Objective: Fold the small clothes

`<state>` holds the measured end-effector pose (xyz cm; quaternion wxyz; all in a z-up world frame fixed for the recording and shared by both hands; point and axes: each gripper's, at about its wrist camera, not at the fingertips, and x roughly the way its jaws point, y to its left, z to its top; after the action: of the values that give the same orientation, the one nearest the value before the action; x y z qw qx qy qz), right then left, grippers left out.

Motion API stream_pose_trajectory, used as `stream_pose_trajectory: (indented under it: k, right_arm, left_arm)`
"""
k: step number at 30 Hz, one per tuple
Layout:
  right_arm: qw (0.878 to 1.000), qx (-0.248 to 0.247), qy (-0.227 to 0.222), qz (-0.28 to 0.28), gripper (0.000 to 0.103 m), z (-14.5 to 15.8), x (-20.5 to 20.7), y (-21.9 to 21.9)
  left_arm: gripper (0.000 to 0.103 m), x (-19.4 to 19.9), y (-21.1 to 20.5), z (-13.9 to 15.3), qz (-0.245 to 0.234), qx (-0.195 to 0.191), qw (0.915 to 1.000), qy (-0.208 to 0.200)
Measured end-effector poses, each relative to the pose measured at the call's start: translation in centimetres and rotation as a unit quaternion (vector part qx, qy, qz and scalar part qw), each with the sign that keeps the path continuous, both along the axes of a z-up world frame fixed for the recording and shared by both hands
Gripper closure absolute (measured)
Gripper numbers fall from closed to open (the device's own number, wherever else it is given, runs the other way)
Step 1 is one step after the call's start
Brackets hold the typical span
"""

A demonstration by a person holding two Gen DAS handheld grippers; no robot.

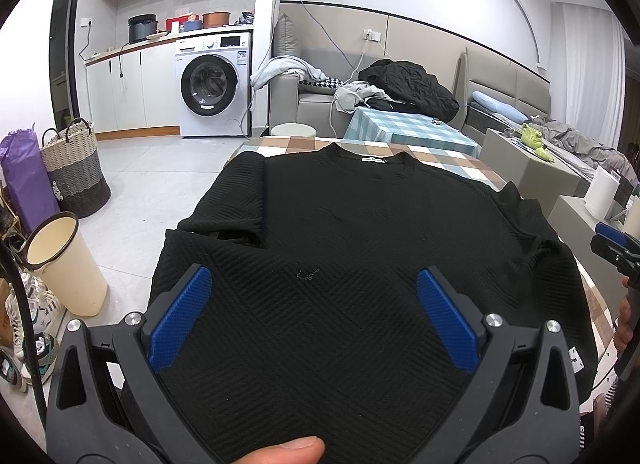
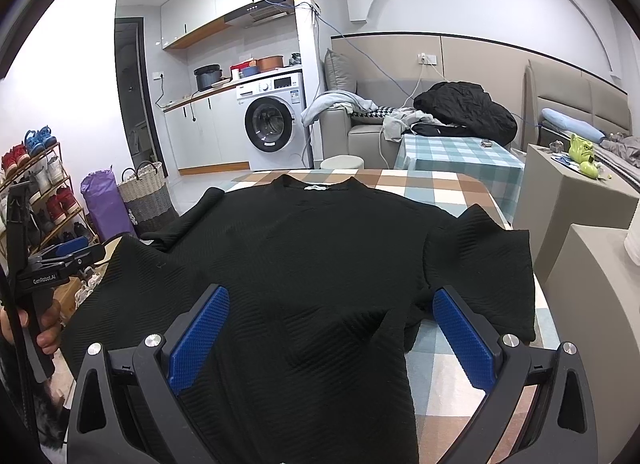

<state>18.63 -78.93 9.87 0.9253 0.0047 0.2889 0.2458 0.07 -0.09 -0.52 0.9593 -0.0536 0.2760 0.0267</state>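
Note:
A black textured short-sleeved top [image 1: 344, 232] lies spread on a table with a checked cloth [image 1: 452, 162], collar at the far end. It also shows in the right wrist view [image 2: 312, 248], with its right sleeve [image 2: 484, 264] spread out. My left gripper [image 1: 314, 300] is open, its blue pads apart above the top's near left part. My right gripper [image 2: 332, 324] is open above the top's near right part. Neither holds cloth. The right gripper shows at the edge of the left wrist view [image 1: 612, 248], and the left gripper in the right wrist view [image 2: 68, 256].
A cream bin [image 1: 64, 264], a woven basket [image 1: 76, 168] and a purple bag [image 1: 24, 180] stand on the floor to the left. A shoe rack [image 2: 40, 184] is further left. A second checked table [image 2: 456, 156], a sofa with clothes [image 2: 464, 112] and grey cabinets [image 2: 572, 192] lie beyond and right.

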Motion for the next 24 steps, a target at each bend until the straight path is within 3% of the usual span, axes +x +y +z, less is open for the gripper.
stream_pose_trajectory:
  k: [9,15,16,17,19,24]
  right_arm:
    - [1.0,0.002,0.0,-0.008,0.0,0.1,0.3,0.1]
    - [0.999,0.013,0.039,-0.032,0.0,-0.4,0.9,0.2]
    - [0.997,0.014,0.073,-0.035,0.0,-0.6,1.2,0.3]
    - [0.993,0.009,0.111,-0.038,0.0,-0.8,1.3,0.3]
    - [0.988,-0.002,0.145,-0.045,0.0,-0.8,1.6,0.3]
    - [0.989,-0.076,0.117,-0.05,0.0,-1.2,1.4,1.0]
  left_arm:
    - [0.001,0.0,0.0,0.0,0.0,0.001,1.0,0.0]
    - [0.001,0.4,1.1,-0.5,0.005,-0.003,1.0,0.005]
    - [0.001,0.5,1.3,-0.7,0.006,-0.001,0.9999,0.009]
    - [0.001,0.7,1.5,-0.9,0.009,0.002,0.9999,0.011]
    - [0.001,0.9,2.0,-1.3,0.014,0.006,0.9998,0.015]
    - [0.001,1.7,3.5,-2.1,0.032,0.007,0.9991,0.025]
